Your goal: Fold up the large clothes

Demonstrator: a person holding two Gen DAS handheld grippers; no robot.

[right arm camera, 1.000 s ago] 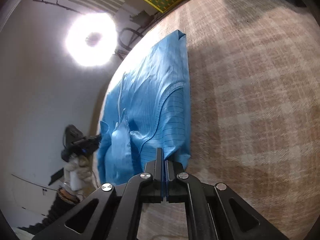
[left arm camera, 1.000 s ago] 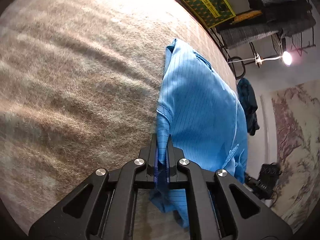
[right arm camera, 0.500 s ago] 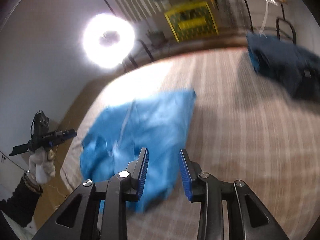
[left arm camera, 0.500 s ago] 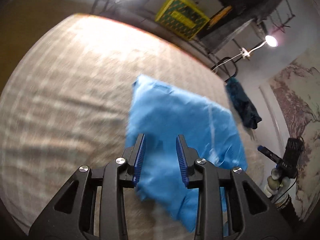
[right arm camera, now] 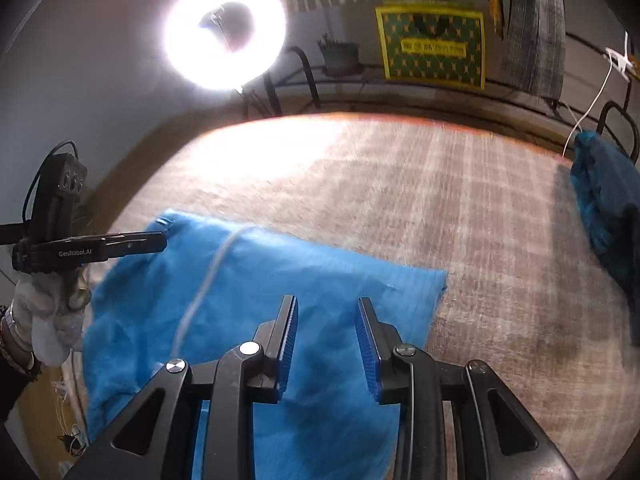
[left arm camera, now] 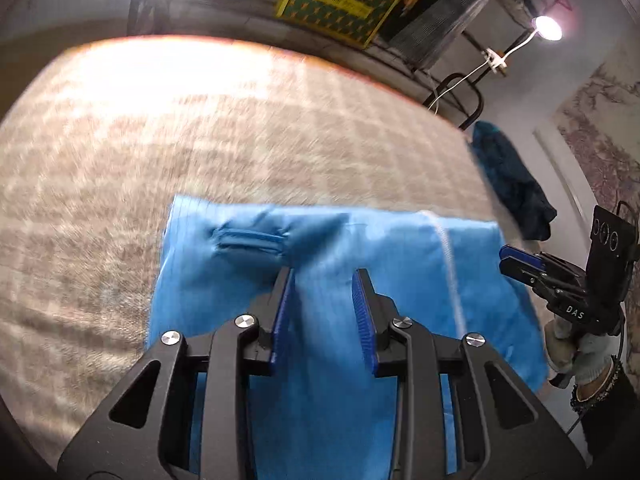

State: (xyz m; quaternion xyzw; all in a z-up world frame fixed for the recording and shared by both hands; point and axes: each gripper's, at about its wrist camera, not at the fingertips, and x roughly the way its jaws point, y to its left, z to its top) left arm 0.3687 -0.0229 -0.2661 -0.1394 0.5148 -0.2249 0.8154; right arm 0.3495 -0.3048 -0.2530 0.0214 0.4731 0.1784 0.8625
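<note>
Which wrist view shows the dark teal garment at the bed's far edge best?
Right wrist: the dark teal garment is large and lies on the plaid bedspread. Left wrist shows it smaller, hanging past the edge.

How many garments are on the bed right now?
2. The light blue garment lies flat under both open grippers; a dark teal garment sits bunched at the bed's far right edge. More may lie out of view.

Ring light (right arm camera: 225, 34), yellow crate (right arm camera: 433, 45).
</note>
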